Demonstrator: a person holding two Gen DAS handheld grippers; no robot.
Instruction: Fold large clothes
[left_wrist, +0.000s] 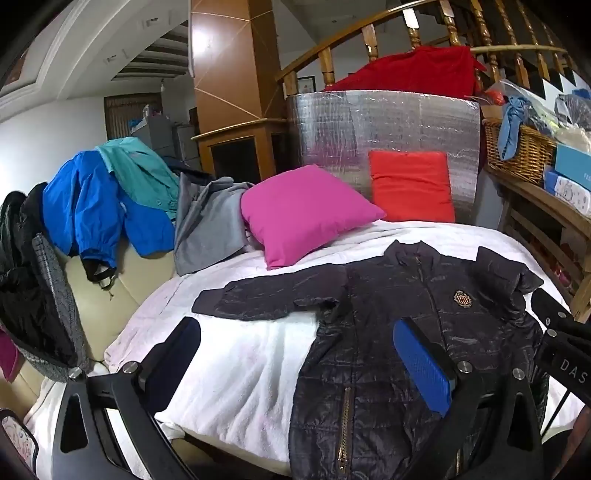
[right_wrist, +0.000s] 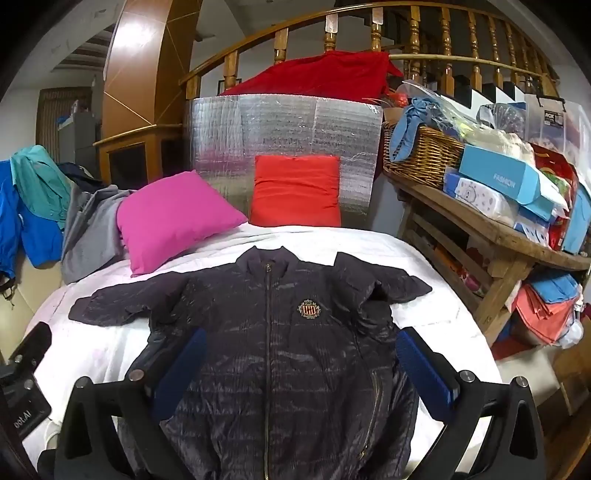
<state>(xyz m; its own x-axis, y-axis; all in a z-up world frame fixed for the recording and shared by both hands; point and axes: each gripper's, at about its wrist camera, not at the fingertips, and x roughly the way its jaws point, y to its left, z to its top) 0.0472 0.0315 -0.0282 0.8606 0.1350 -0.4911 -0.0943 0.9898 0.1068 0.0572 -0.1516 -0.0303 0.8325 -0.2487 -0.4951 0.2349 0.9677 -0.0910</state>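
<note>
A dark navy quilted jacket lies flat, front up and zipped, on a white blanket. It has a crest badge on the chest, its left sleeve is spread out and its right sleeve is bent near the shoulder. It fills the middle of the right wrist view. My left gripper is open and empty, over the jacket's left side and the blanket. My right gripper is open and empty, above the jacket's lower front. The right gripper's body shows at the right edge of the left wrist view.
A pink pillow and a red pillow lean at the bed's head against a silver foil panel. Blue, teal and grey clothes pile on the left. A wooden shelf with a wicker basket and boxes stands right.
</note>
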